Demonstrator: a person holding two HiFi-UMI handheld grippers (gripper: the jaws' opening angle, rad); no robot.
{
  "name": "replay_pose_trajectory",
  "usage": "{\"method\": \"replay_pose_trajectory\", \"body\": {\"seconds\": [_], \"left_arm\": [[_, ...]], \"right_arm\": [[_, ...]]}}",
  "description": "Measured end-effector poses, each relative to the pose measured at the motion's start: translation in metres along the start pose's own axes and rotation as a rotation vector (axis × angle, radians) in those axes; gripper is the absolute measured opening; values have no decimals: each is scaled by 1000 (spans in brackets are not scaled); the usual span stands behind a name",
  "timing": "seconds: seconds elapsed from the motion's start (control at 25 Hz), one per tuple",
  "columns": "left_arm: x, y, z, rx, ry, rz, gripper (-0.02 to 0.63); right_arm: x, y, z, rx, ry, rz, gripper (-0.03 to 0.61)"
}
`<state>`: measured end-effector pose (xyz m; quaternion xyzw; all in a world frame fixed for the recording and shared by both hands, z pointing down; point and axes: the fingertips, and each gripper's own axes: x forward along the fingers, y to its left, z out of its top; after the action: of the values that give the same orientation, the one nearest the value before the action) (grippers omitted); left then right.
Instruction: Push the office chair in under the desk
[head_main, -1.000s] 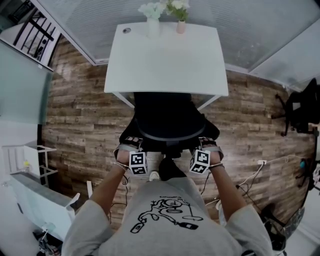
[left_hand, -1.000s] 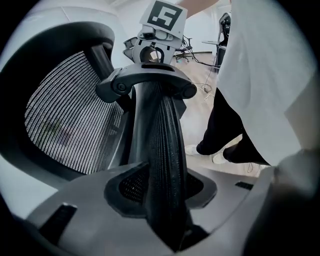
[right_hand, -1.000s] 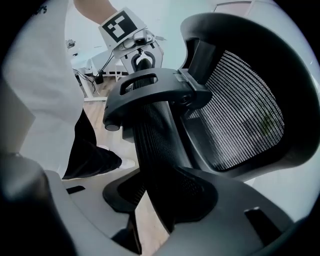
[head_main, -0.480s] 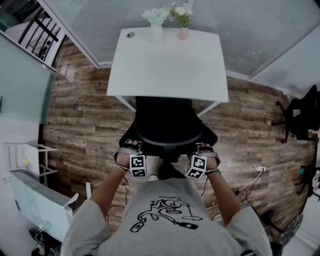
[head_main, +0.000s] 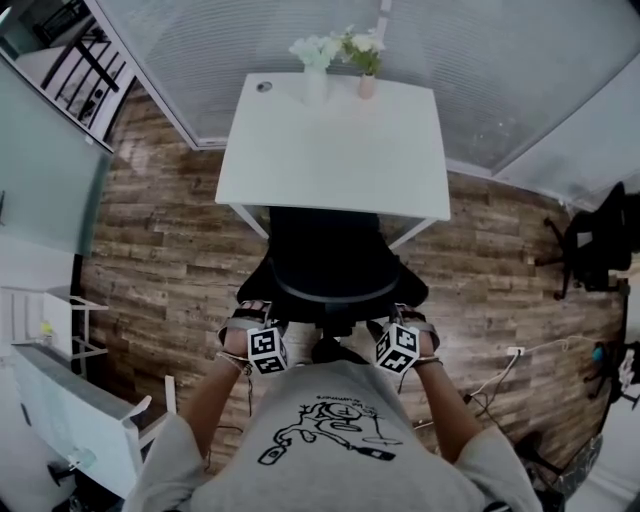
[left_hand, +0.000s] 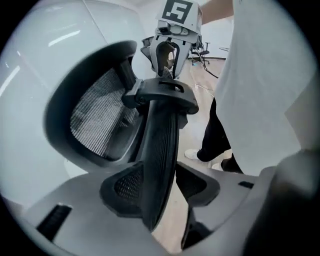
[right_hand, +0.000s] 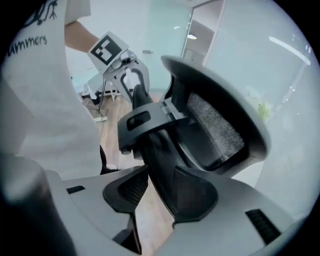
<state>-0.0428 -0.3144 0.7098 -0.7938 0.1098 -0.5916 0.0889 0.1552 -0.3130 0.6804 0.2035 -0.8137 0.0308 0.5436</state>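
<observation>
From the head view, the office chair sits tucked under the desk, no deeper than a second ago. In the left gripper view, my left claw is opening off the backrest, which is between the jaws. In the right gripper view, my right claw is loosening likewise, so I judge the push done.

Brown wood-plank floor; pale ribbed wall panels far (meeting at angles); white cabinet near left; spare black chair right.
</observation>
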Motion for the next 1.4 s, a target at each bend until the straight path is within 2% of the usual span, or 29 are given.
{"method": "replay_pose_trajectory", "body": {"seconds": [0.12,0.16,0.24,0.32,0.48,0.6,0.76,0.96,1.12,1.4], "left_arm": [[-25,9,11,-68,-66,42,198],[-34,18,16,-100,-99,79,170],[-55,40,26,-180,-174,170,75],[-79,61,38,-292,-273,231,36],[-135,86,70,-532,-545,262,17],[-178,98,89,-614,-698,304,5],[-223,100,115,-721,-878,248,3],[-259,105,137,-812,-1010,207,3],[-278,110,149,-835,-1083,211,3],[-289,106,161,-827,-1102,191,3]], "right_arm": [[-26,-8,20,77,-87,-32,148],[-34,-12,27,101,-118,-45,140],[-51,-18,42,154,-188,-70,130],[-68,-24,57,225,-268,-93,119],[-103,-33,91,408,-458,-97,93],[-132,-39,120,495,-592,-91,81],[-166,-43,153,553,-723,-87,74],[-205,-40,189,588,-855,-84,66],[-227,-36,210,589,-925,-75,61],[-237,-31,222,583,-963,-72,41]]}}
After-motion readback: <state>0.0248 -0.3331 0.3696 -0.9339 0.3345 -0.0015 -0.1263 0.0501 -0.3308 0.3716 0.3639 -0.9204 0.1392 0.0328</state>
